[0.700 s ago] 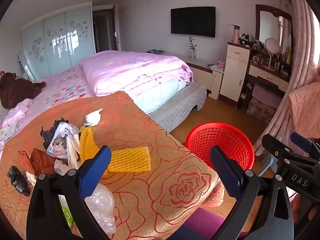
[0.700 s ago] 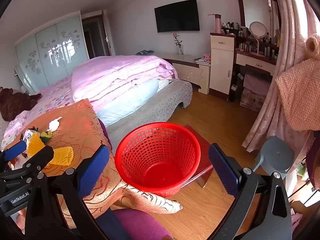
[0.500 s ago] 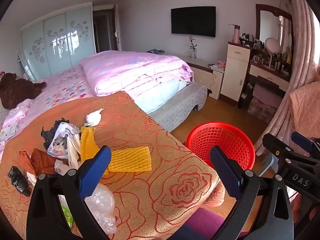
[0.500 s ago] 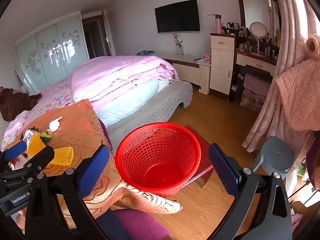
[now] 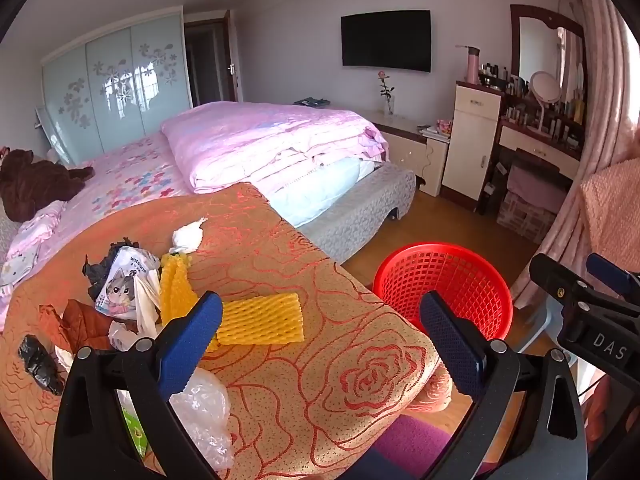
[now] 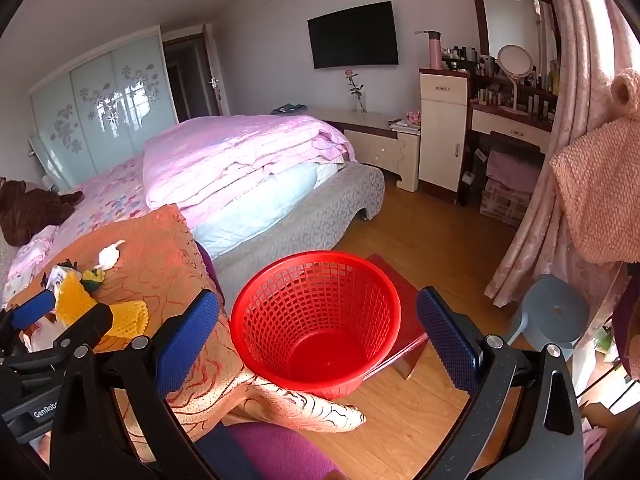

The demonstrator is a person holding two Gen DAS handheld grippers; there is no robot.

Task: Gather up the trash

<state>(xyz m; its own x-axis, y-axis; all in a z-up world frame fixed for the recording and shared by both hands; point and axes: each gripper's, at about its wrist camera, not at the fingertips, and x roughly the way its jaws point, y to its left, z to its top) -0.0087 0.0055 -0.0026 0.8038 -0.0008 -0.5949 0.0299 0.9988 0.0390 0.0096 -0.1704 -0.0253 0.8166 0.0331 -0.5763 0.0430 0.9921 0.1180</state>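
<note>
Trash pile on orange floral cloth, yellow foam net nearest. Left gripper released, empty, above cloth. Right gripper released, empty, over empty red basket on floor beside cloth.

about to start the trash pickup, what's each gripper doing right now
left gripper: open, holding nothing, over the tablecloth.
right gripper: open, holding nothing, above the red basket.

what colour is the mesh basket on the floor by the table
The basket is bright red all over, a plastic lattice; the right wrist view shows it best, looking down into it.
</note>
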